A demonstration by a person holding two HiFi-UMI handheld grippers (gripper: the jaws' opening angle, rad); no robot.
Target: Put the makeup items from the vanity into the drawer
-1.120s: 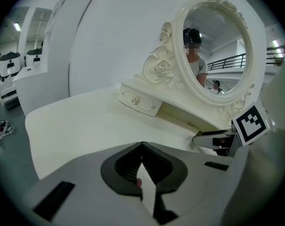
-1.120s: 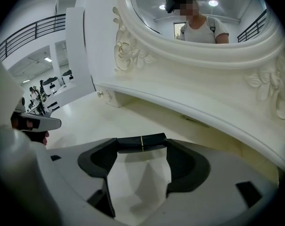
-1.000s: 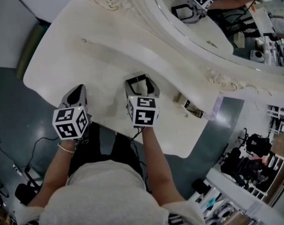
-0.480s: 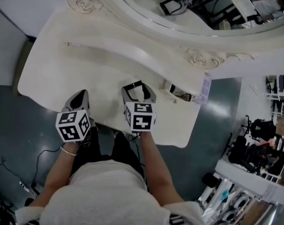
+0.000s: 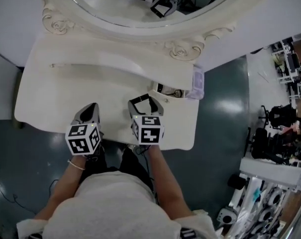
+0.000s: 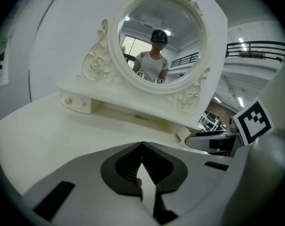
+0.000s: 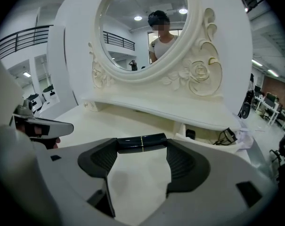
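Tube: I am holding the glossy black cylindrical makeup tube [image 7: 141, 141] crosswise above the near right part of the tabletop, outside the drawer.
Right gripper: my right gripper [image 7: 142, 147] is clamping that tube end to end between its jaw tips and hovering over the tabletop.
Left gripper: my left gripper [image 6: 142, 149] is hanging just left of the right one, at the near edge, with its jaws pressed together on nothing.
Drawer: the small white drawer [image 7: 203, 139] is standing open under the shelf, far and right of the tube, with a black metal eyelash curler [image 7: 227, 137] lying in it.
Vanity: the white vanity table [image 5: 65, 93] is spreading out beneath both grippers.
Mirror: the oval mirror [image 6: 133, 32] in its carved white frame is rising at the far side.
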